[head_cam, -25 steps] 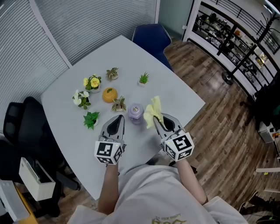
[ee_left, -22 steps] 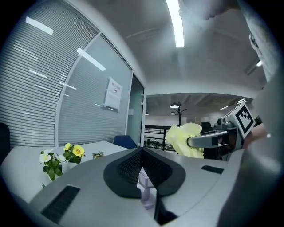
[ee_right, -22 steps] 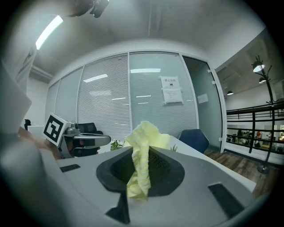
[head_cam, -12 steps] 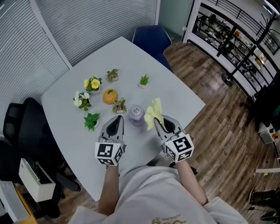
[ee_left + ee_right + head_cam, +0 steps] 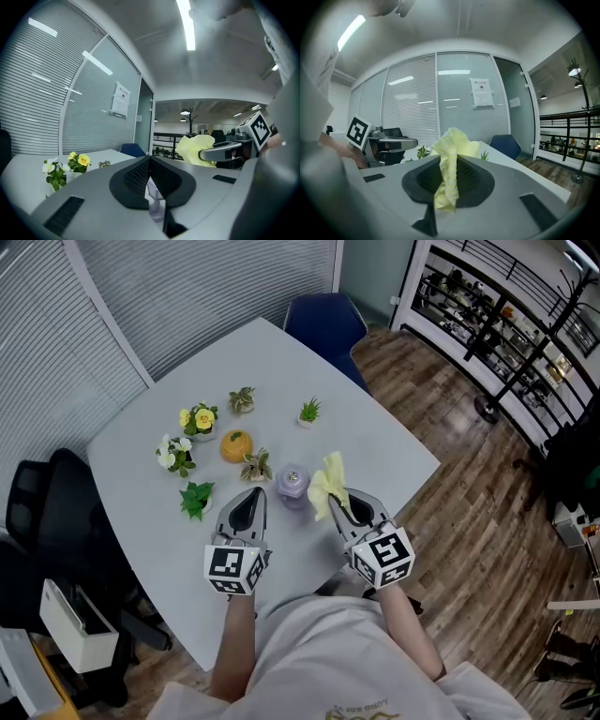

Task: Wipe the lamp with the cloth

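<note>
- Left gripper (image 5: 254, 493) low over the near part of the grey tabletop (image 5: 187, 362), jaws pressed together with nothing between them.
- In the left gripper view, same closed gripper (image 5: 150, 161), with the lamp (image 5: 156, 206) showing just beyond and below the tips.
- Right gripper (image 5: 341, 502) beside it, clamped on a yellow cloth (image 5: 327, 481); loose end of the cloth sticking up past the tips.
- In the right gripper view, cloth (image 5: 451, 140) pinched as a crumpled strip between the pads of the gripper (image 5: 449, 165), hanging below them and bunching above.
- Small purple lamp (image 5: 291, 482) upright on the tabletop between the two gripper tips, near the cloth; contact with it impossible to tell.
- Behind the lamp, a loose group of small potted plants: a succulent (image 5: 255, 465) nearest, a leafy green one (image 5: 195, 496), white flowers (image 5: 172, 452), yellow flowers (image 5: 199, 417).
- Orange pumpkin-shaped piece (image 5: 235, 443) among the pots.
- Blue chair (image 5: 323, 322) at the far tabletop edge.
</note>
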A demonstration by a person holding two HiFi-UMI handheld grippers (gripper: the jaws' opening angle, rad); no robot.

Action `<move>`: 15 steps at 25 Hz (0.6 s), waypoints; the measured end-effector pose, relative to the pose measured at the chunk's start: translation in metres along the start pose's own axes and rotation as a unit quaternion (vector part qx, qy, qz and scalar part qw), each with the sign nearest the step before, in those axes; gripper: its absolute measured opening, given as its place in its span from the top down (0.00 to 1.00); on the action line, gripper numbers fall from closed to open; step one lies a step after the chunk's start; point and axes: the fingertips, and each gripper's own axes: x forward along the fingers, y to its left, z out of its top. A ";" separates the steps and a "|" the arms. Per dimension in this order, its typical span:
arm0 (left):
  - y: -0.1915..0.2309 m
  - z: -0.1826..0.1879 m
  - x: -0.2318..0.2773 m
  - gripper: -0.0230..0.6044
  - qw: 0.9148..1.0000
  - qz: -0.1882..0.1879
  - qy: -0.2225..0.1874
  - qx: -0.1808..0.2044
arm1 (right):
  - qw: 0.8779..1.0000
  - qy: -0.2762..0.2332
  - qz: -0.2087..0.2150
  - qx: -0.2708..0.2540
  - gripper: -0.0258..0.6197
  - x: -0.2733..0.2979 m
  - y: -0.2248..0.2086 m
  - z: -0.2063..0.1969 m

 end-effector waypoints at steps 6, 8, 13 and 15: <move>0.000 -0.001 0.000 0.96 1.000 0.001 0.001 0.000 | 1.000 -0.001 0.000 0.001 0.87 0.000 0.000 -0.001; 0.000 -0.001 0.001 0.96 1.000 0.000 0.001 -0.001 | 1.000 -0.001 0.000 0.002 0.87 0.000 0.000 0.000; 0.000 -0.004 0.000 0.96 1.000 0.000 0.003 -0.002 | 1.000 0.001 0.001 0.001 0.87 0.000 0.001 -0.001; 0.000 -0.004 0.000 0.96 1.000 0.000 0.003 -0.002 | 1.000 0.001 0.002 0.001 0.87 0.000 0.001 -0.001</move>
